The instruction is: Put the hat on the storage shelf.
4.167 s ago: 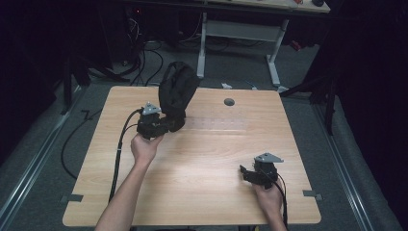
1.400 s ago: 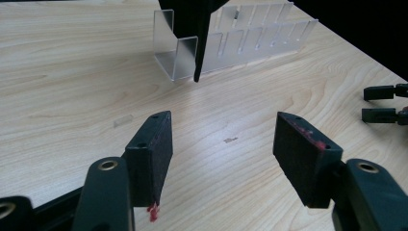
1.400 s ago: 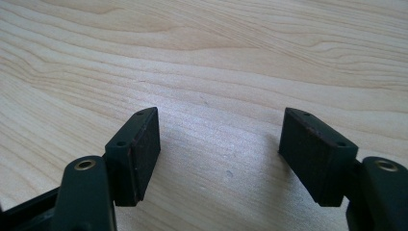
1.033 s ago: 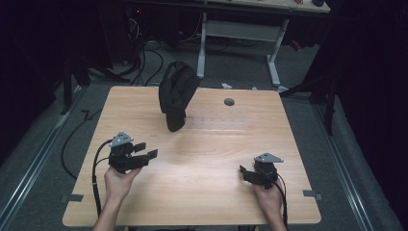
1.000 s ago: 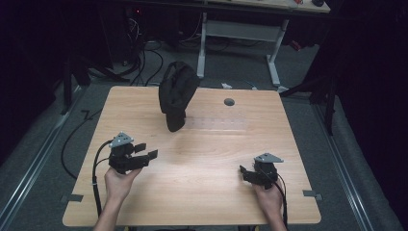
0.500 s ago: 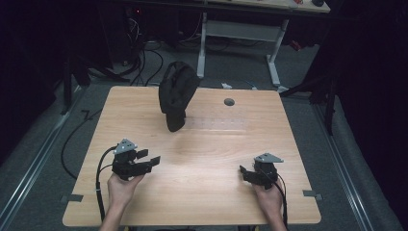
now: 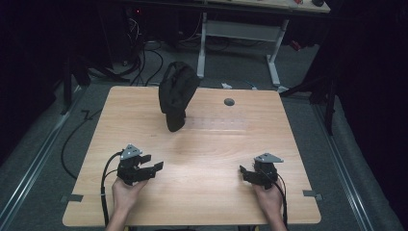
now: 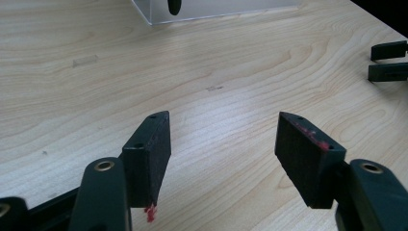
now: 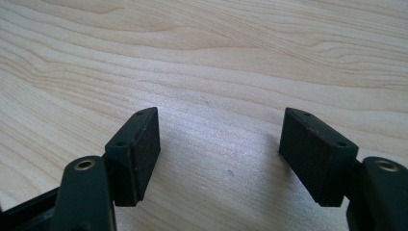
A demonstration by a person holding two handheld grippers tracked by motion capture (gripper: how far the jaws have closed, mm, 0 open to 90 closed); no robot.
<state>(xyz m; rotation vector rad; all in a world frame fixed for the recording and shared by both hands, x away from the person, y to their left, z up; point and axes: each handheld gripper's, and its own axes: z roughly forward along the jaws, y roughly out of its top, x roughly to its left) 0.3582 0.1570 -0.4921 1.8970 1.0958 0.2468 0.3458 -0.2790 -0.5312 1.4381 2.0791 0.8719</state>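
Wooden table (image 7: 202, 159), high view: left gripper (image 7: 153, 168) sits near the front-left edge, held by the person's left hand (image 7: 126, 190); jaws point right, toward table centre. Right gripper (image 7: 244, 172) sits near the front-right edge in the right hand (image 7: 268, 198); jaws point left. The two grippers are well apart, bare wood between them. Left gripper view: left gripper (image 8: 223, 144) jaws spread wide, nothing between the pads, red marks on both pads; the other gripper's two black tips show at the far right edge. Right gripper view: right gripper (image 9: 219, 144) jaws also spread wide, nothing held, bare wood grain below. Black bag (image 7: 177, 94) stands upright at the back-centre of the table, on or against a clear plastic box (image 7: 216, 122); exact contact can't be told. Small dark round hole (image 7: 229, 102) lies right of the bag, near the back edge. Both grippers are well apart from the bag.
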